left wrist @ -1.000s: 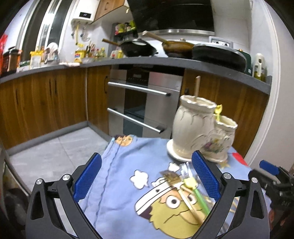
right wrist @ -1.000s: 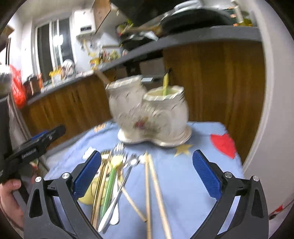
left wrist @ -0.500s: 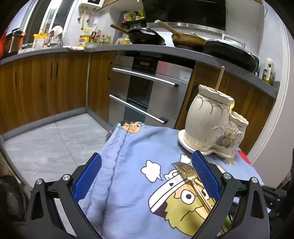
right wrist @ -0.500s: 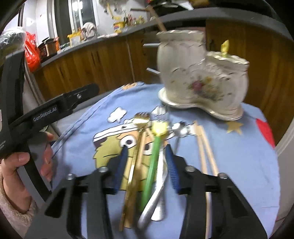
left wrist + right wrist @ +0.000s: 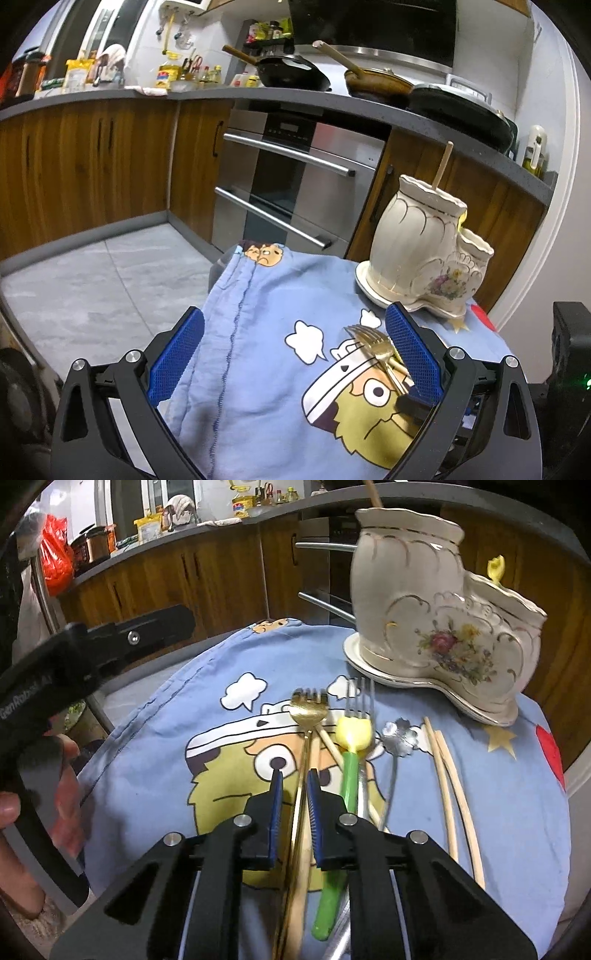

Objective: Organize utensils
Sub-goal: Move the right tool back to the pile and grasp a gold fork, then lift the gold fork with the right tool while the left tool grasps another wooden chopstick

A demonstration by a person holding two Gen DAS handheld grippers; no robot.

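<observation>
Typical kitchen: wooden cabinets (image 5: pixel 92 166) at 10 o'clock, steel oven (image 5: pixel 291 184) at 12, grey tile floor (image 5: pixel 92 284) at 8, pans (image 5: pixel 291 72) up top.

The right hand-held gripper (image 5: pixel 294 775) has narrowed around the gold fork (image 5: pixel 309 709), seemingly gripping its handle.

Place: we see a home kitchen.
Oven (image 5: pixel 291 184): we take this built-in steel unit as our landmark, set under a grey countertop (image 5: pixel 110 96).
Left of the oven: wooden cabinet doors (image 5: pixel 92 166) run along the wall.
Above the oven: we see a black wok (image 5: pixel 291 72), a brown pan (image 5: pixel 376 83) and a dark range hood (image 5: pixel 369 26).
Up and left of the oven: oil and sauce bottles (image 5: pixel 184 74) crowd the countertop.
Below the oven: grey floor tiles (image 5: pixel 92 273).
</observation>
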